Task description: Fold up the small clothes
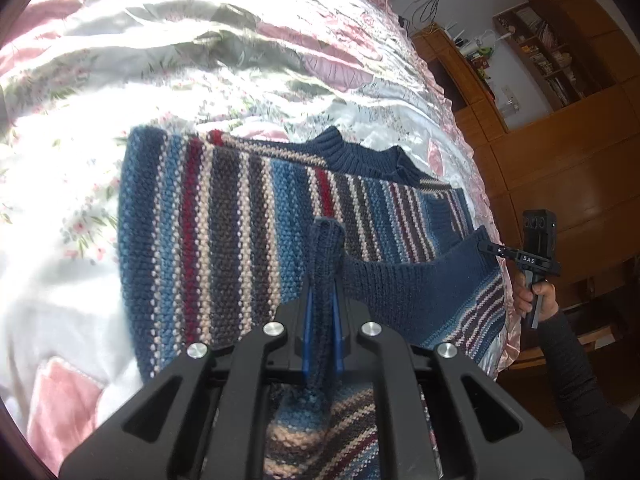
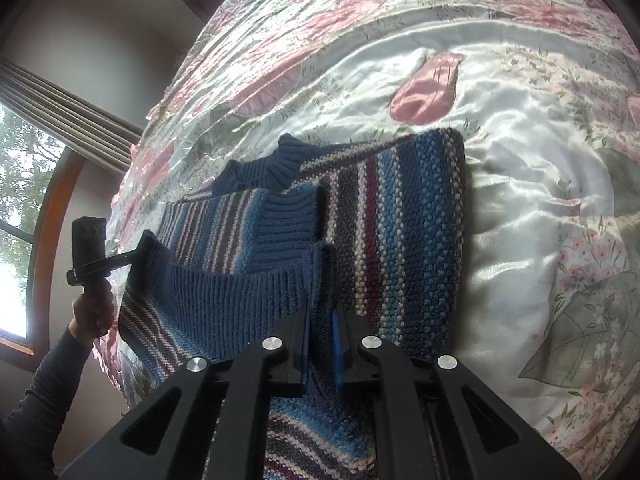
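Sweater (image 1: 224, 216) | floral satin bedspread (image 1: 200, 60) — wooden shelves (image 1: 560, 60) | curtained window (image 2: 24, 184)

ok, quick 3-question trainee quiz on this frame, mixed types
1. True or false: both tools, the left tool and the right tool, are shut on the striped sweater.
2. What does the sweater lie on? A) wooden floor B) floral bedspread C) desk
3. Fill in: the sweater's ribbed collar is dark ____.

Key: 1 true; 2 B; 3 blue
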